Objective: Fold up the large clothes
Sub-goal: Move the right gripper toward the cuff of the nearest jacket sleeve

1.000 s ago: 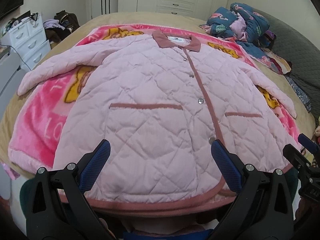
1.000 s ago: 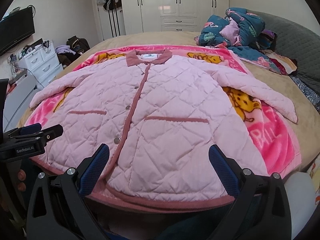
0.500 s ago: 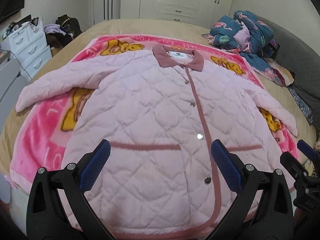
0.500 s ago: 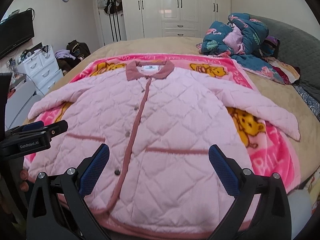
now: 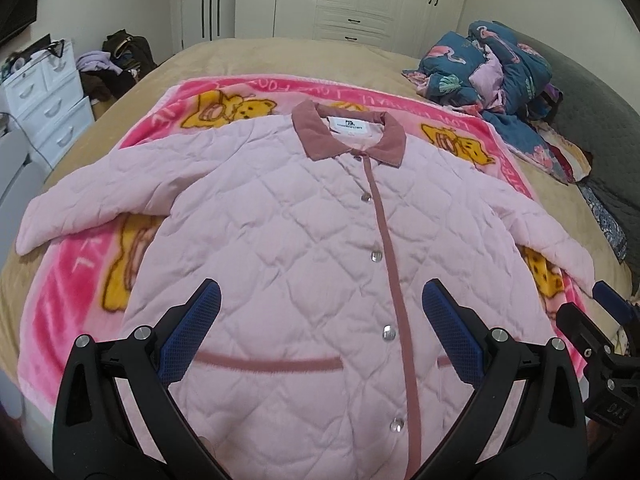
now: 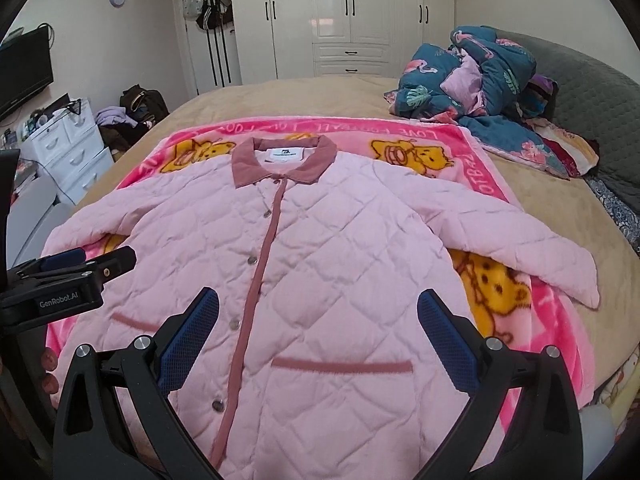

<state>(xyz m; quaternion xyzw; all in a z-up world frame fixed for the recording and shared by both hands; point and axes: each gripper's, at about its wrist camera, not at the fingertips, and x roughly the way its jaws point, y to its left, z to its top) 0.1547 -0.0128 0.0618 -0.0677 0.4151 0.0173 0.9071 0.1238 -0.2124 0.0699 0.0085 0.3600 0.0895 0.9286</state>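
Note:
A pink quilted jacket [image 5: 304,240] with a dusty-rose collar [image 5: 348,136] lies flat and buttoned, front up, on a pink bear-print blanket [image 5: 72,280]; it also shows in the right wrist view [image 6: 328,264]. Both sleeves are spread out to the sides. My left gripper [image 5: 320,332] is open and empty above the jacket's lower left front. My right gripper [image 6: 318,332] is open and empty above the lower right front. Each gripper shows at the edge of the other's view.
The blanket lies on a tan bed [image 6: 304,96]. A heap of blue flamingo-print bedding [image 6: 480,92] sits at the far right. A white drawer unit [image 6: 72,152] stands left of the bed, white wardrobes [image 6: 360,16] behind it.
Both grippers have moved forward over the jacket from its hem toward the pockets. The hem has dropped out of view. Both stay open.

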